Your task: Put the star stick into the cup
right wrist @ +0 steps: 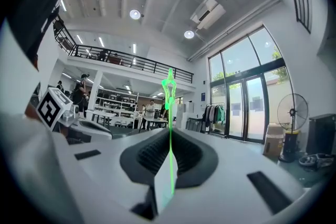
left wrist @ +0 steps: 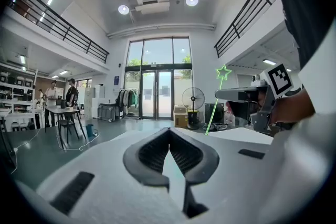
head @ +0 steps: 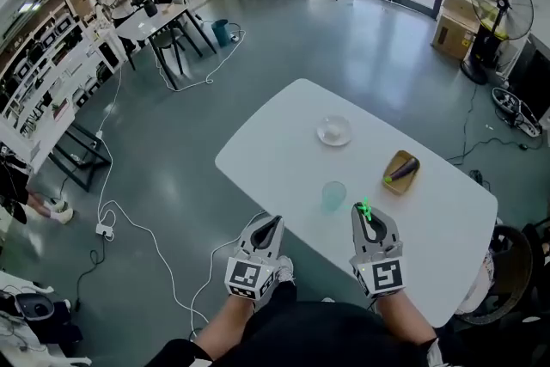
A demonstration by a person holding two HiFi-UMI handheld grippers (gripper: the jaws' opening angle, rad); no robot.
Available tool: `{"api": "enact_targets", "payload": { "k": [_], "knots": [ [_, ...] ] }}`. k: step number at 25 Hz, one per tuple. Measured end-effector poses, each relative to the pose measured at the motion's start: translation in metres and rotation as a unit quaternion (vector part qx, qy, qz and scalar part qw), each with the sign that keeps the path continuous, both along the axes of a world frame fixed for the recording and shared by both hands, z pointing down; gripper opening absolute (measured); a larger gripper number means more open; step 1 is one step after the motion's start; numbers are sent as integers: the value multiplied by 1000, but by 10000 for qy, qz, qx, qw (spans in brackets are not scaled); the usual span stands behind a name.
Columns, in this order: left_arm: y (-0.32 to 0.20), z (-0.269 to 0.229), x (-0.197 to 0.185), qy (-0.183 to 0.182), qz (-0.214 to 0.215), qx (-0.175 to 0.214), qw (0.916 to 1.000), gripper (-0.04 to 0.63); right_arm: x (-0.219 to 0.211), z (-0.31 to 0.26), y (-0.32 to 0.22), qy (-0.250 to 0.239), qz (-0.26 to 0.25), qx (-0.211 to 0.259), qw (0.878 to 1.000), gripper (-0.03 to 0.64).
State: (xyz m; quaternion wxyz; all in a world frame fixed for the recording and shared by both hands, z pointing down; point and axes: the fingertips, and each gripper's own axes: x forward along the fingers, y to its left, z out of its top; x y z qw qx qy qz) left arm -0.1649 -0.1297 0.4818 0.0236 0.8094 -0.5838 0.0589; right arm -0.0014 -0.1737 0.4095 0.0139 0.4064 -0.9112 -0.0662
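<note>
Pinching green star stick [right wrist: 169, 113] by its shaft in right hand-held gripper [head: 369, 223], star end up past the jaw tips, above the near edge of the white table [head: 284, 142], just right of the pale teal cup [head: 334, 195] and outside it. Holding left hand-held gripper [head: 265, 232] with jaws pressed together on nothing, at the table's near edge, left of the cup. Listed further back on the table: clear glass bowl [head: 333, 131] beyond the cup, and wooden tray [head: 406, 181] bearing a dark aubergine [head: 402, 169], to the cup's right.
</note>
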Motion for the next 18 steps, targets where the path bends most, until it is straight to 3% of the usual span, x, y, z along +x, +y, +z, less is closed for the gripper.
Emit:
{"api": "enact_targets", "payload": {
  "k": [10,18],
  "knots": [
    [-63,-6,-45,76,713,-70,9974,10,-41,-5,-46,97,639,-87,9979,15],
    [-104,3,-49,103,1382,-119,9903,9,-40,9,-65,96,1358,-180,9905,15]
  ]
}}
